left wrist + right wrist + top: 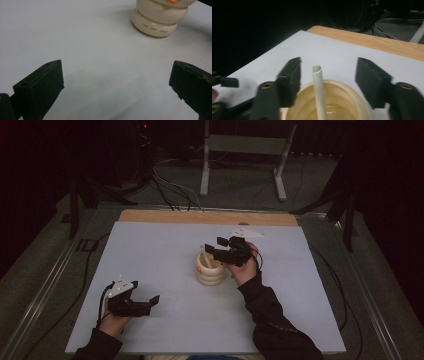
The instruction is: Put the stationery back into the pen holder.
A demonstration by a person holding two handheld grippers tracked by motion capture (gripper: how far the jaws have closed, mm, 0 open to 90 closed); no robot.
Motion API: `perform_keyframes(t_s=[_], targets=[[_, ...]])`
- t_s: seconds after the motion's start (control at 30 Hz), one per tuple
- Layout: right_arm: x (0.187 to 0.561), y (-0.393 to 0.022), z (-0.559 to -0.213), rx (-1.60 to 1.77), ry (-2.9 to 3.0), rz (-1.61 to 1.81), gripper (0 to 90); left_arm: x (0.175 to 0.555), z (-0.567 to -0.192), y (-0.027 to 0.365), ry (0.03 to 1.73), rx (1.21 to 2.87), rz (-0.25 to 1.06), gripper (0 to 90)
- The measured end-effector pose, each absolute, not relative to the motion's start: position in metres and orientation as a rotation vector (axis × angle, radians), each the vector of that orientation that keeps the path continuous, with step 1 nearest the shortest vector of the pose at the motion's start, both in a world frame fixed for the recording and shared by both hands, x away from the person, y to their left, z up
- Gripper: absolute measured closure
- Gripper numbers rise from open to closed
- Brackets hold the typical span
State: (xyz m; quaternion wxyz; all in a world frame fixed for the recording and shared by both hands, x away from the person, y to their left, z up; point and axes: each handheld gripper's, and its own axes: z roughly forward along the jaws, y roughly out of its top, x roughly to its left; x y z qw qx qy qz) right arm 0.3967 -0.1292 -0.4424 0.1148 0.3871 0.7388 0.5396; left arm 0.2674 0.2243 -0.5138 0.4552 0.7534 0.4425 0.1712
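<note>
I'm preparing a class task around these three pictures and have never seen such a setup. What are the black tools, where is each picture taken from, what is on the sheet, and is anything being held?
A person sits at a table covered by a pale sheet and holds a two-jaw hand tool in each hand. The high view looks down from above the person. The other two pictures come from cameras riding on each tool, looking along its black jaws.

On the sheet stands a cream ribbed cup with an orange mark, and a pale straw stands in it.

The left gripper rests near the sheet's front edge, jaws wide apart with nothing between them. The right gripper hovers over the cup; the straw's top stands between its jaws, but there is a gap on both sides, so it is not gripped. Nothing is held.
</note>
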Motion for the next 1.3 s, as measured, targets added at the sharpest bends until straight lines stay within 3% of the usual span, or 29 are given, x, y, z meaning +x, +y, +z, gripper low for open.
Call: perform_keyframes(t_s=[0.13, 0.4, 0.77, 1.3], targets=[[0.395, -0.133, -0.437, 1.098, 2.204, 1.635, 10.9, 0.267, -0.514, 0.224, 1.089, 1.86, 0.423, 0.1], [0.393, -0.139, -0.431, 1.034, 2.301, 1.594, 1.7, 0.268, -0.514, 0.224, 1.087, 1.855, 0.418, 0.1], [0.383, -0.159, -0.422, 1.013, 2.289, 1.604, 0.9, 0.268, -0.514, 0.225, 1.089, 1.86, 0.419, 0.1], [0.36, -0.208, -0.435, 1.035, 2.248, 1.545, 0.9, 0.268, -0.514, 0.224, 1.085, 1.854, 0.415, 0.1]])
